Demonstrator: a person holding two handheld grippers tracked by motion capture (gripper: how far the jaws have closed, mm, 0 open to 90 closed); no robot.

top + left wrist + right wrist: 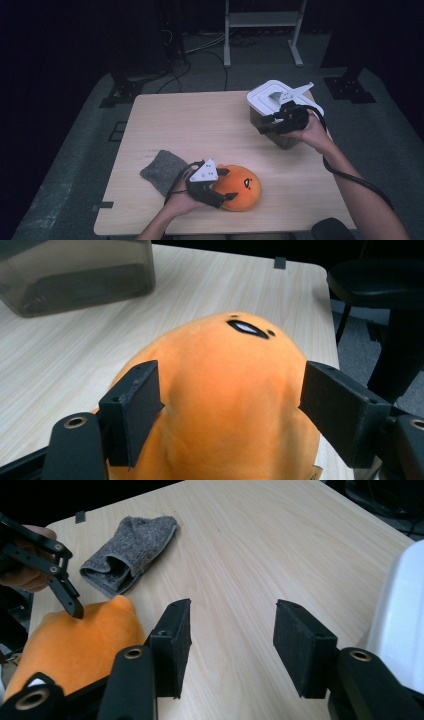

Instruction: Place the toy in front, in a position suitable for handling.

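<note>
The orange plush toy (241, 187) lies on the wooden table (200, 125) near its front edge, toward the person's side, with a small dark face mark on its upper surface. In the left gripper view the orange plush toy (220, 405) sits between the two black jaws; the left pad lies against its flank, while the right pad stands just clear of it, so the jaws straddle the toy without clamping it. The left gripper (220, 187) rests at the toy's left side in the high view, carried by the person's left hand (181, 202). Just beside the toy, to its left, lies a folded grey cloth (162, 170), flat on the table and apart from the jaws. The right gripper (267, 125) is held well apart from the toy, at the far right of the table, against the front of a grey bin (282, 137) capped with a white lid (267, 97). In the right gripper view the right gripper (232, 645) has its jaws apart with bare table between them, and the white lid (402, 625) shows at the right edge.
</note>
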